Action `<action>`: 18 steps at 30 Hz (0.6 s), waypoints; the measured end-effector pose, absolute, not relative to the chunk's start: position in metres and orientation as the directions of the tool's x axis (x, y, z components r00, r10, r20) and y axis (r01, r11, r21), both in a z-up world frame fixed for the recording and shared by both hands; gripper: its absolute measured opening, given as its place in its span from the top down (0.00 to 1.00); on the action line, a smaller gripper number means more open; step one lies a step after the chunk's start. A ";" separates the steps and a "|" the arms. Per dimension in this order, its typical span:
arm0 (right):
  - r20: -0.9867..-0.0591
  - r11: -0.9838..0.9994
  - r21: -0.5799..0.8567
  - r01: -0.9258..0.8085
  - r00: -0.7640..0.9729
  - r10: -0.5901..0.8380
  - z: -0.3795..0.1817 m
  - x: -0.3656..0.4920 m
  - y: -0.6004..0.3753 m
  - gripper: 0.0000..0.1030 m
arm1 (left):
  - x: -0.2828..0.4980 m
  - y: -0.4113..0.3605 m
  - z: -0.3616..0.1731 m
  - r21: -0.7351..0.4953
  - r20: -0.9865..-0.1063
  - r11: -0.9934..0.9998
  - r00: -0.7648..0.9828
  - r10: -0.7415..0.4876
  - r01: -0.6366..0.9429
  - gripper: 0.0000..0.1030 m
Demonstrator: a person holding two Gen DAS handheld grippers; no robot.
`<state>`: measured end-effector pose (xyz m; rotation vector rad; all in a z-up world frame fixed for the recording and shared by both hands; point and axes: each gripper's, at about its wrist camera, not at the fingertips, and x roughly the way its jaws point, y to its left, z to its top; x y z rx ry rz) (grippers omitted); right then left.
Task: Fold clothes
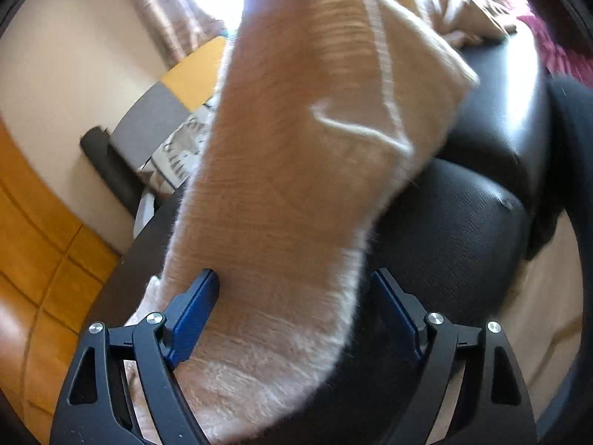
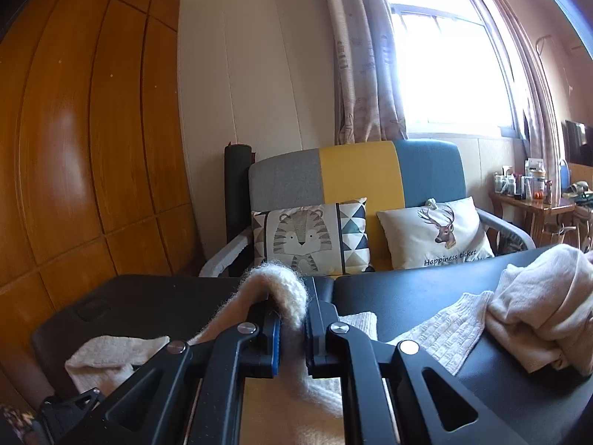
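Observation:
A fuzzy cream knit garment (image 1: 304, 111) hangs in front of the left wrist camera and drapes down onto a black padded surface (image 1: 463, 241). My left gripper (image 1: 294, 278) stands open around its lower end; the left blue pad (image 1: 196, 311) touches the fabric and the right pad is apart from it. In the right wrist view my right gripper (image 2: 292, 296) is shut on a raised fold of the same cream garment (image 2: 281, 285), low over the black surface (image 2: 407, 285). More of the knit lies flat on both sides of that gripper.
A second heap of cream clothing (image 2: 537, 307) lies at the right of the black surface. Behind stands a grey, yellow and blue sofa (image 2: 355, 170) with two cushions, a rolled dark mat (image 2: 237, 193), a wooden wardrobe (image 2: 92, 129) at left, and a cluttered side table (image 2: 530, 200).

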<state>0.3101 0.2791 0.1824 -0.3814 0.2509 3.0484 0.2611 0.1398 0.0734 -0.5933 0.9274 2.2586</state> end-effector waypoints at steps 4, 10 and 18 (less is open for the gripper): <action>-0.249 -0.984 0.159 -0.073 -0.968 0.032 0.180 0.312 0.280 0.92 | 0.233 0.118 0.077 0.207 -0.675 -0.656 -0.592 0.441 -0.726 0.89; -0.246 -0.981 0.181 -0.076 -0.969 0.029 0.176 0.313 0.281 0.92 | 0.228 0.076 0.134 0.098 -0.506 -0.791 -0.715 0.482 -0.603 0.90; -0.132 -0.980 0.194 -0.035 -0.991 0.009 0.210 0.321 0.286 0.92 | 0.231 0.018 0.254 0.052 -0.097 -0.899 -0.898 0.429 -0.435 0.91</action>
